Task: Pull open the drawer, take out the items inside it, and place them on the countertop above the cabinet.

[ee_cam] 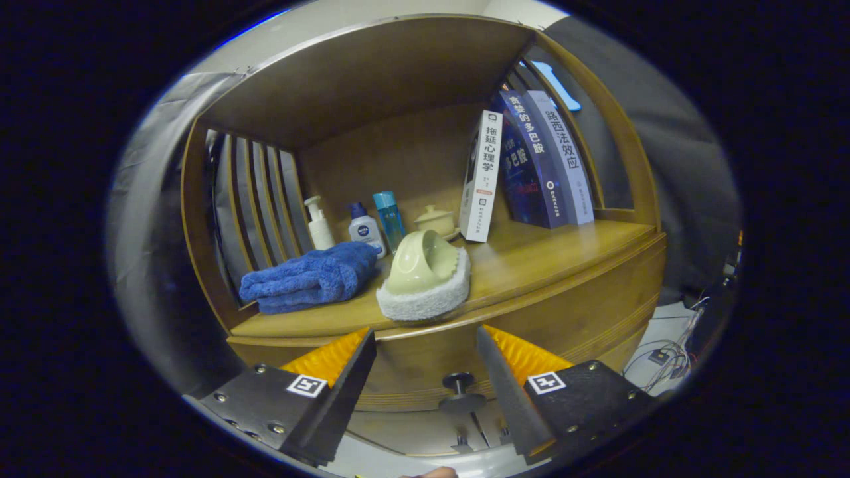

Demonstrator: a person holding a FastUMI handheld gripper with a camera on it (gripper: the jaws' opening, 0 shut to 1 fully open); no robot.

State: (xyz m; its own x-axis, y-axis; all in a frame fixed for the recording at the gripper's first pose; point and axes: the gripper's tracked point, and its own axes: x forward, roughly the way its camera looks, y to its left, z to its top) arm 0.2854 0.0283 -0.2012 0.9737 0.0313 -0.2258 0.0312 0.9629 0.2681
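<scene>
My gripper (425, 330) is open with nothing between its black fingers (352, 378), held just in front of the wooden cabinet. The drawer front (564, 332) lies right below the countertop (531, 265); its dark round knob (459, 392) sits low between my fingers. I cannot tell how far the drawer is out. Just beyond the fingertips, on the countertop's front edge, stands a pale green scrubber with a white fluffy pad (425, 279). To the left of it rests a folded blue towel (309, 279).
At the back of the shelf stand a white pump bottle (319, 226), a small white bottle with a blue cap (365, 229), a blue bottle (389, 219), a cream lidded bowl (435, 219) and three leaning books (531, 159). Cables (664, 358) lie on the floor to the right.
</scene>
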